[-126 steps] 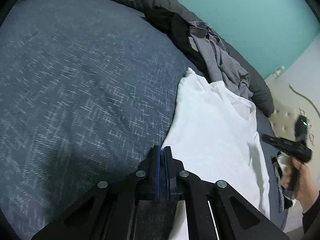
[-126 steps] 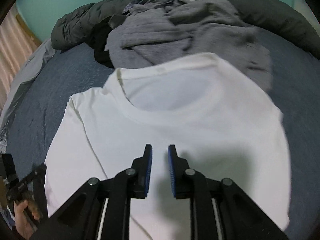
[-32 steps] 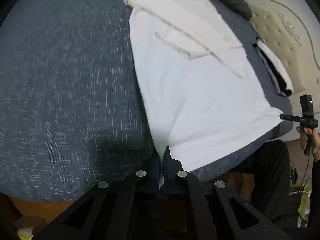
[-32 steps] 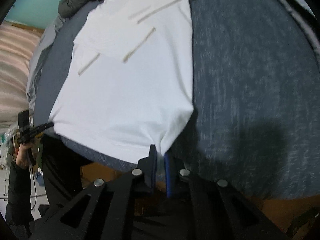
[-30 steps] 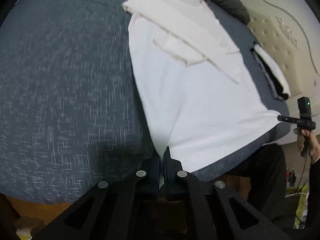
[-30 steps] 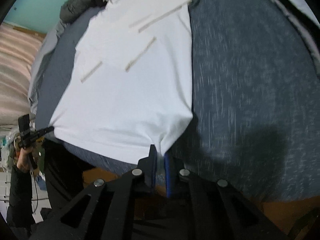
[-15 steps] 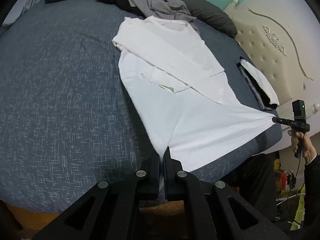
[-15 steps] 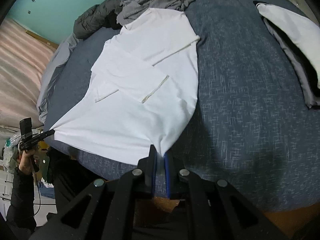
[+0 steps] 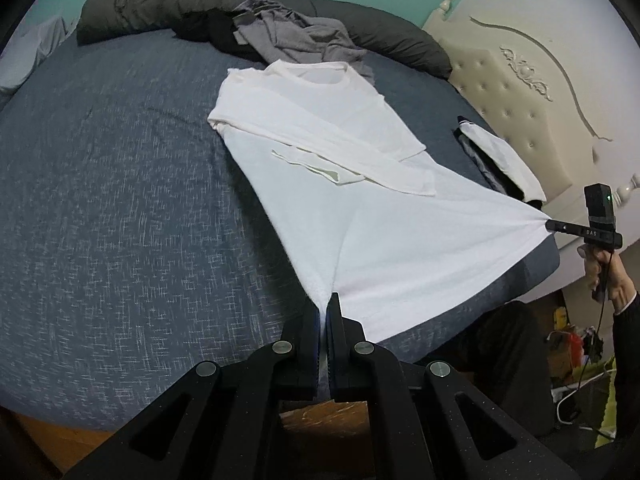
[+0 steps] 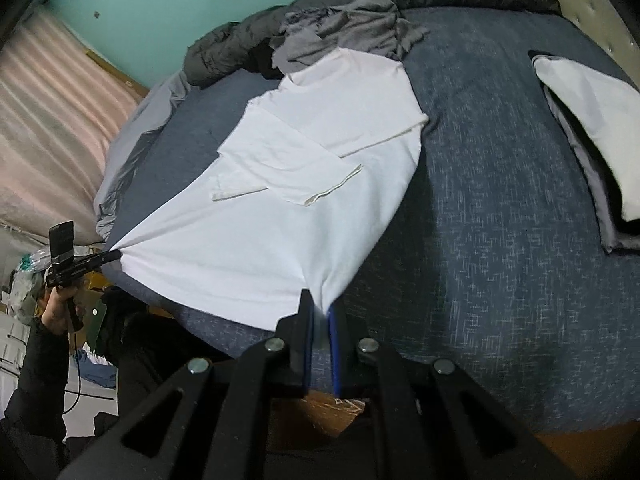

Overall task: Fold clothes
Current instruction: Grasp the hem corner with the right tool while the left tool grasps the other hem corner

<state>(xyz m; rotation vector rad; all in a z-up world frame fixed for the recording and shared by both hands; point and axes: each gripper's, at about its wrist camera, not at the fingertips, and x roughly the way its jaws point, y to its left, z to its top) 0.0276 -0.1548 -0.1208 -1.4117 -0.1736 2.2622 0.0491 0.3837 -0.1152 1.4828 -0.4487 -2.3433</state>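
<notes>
White knit cotton forms the garment under inspection: a white short-sleeved T-shirt [image 9: 360, 184], laid on the blue-grey woven bedspread [image 9: 120, 200] with both sleeves turned in over the chest and the collar pointing away. The fabric is judged light, limp and non-fragile; it is expected to sag wherever unsupported, so hold is best taken at the two hem corners, as is done here. The left gripper [image 9: 323, 312] is clamped shut on one hem corner, the cloth drawn taut into a peak between the closed fingers. The right gripper [image 10: 318, 316] is likewise pinched on the opposite hem corner, a strip of cloth showing between its blue pads [image 10: 334, 344]. A heap of grey crumpled clothes [image 9: 296, 36] lies just beyond the collar. A folded white and black garment stack [image 10: 588, 120] rests well apart, near the cream tufted headboard [image 9: 532, 80].
</notes>
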